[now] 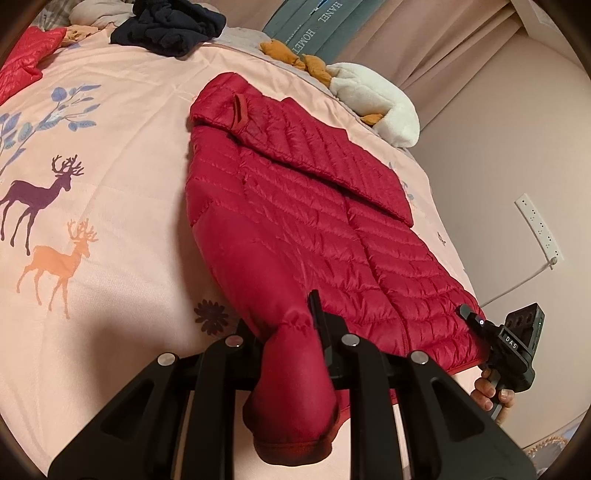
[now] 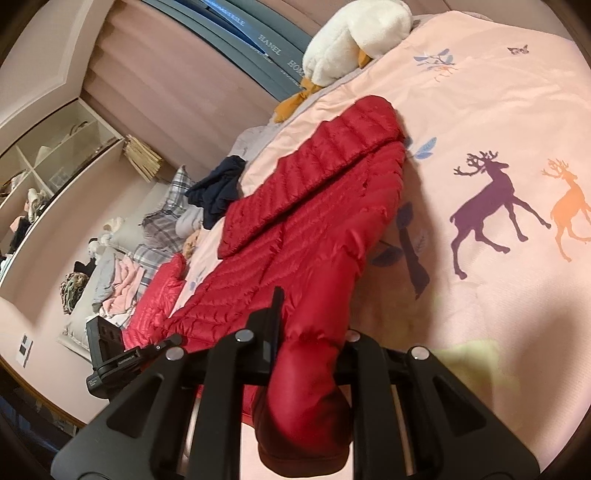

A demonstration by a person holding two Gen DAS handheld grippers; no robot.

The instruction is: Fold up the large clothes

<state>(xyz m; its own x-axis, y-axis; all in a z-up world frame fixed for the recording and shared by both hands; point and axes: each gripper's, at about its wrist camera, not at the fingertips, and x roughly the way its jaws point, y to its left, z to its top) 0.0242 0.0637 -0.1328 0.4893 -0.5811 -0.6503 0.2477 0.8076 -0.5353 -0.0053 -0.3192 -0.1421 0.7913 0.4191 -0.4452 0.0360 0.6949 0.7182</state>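
Observation:
A red quilted down jacket [image 1: 303, 206] lies spread on the pink bedspread, one sleeve folded across its upper body; it also shows in the right wrist view [image 2: 314, 206]. My left gripper [image 1: 291, 332] is shut on the jacket's bottom hem corner, and the red fabric bunches between its jaws and hangs toward the camera. My right gripper [image 2: 310, 328] is shut on the other hem corner in the same way. The right gripper [image 1: 476, 325] shows at the far hem corner in the left wrist view, and the left gripper [image 2: 162, 343] shows in the right wrist view.
The pink bedspread [image 1: 110, 184] carries deer prints. A dark navy garment [image 1: 170, 26], a second red jacket [image 1: 22, 62] and a white plush duck [image 1: 376, 99] lie near the head of the bed. A wall with a power strip [image 1: 539, 229] stands to the right. Shelves [image 2: 48, 155] stand by the pillows.

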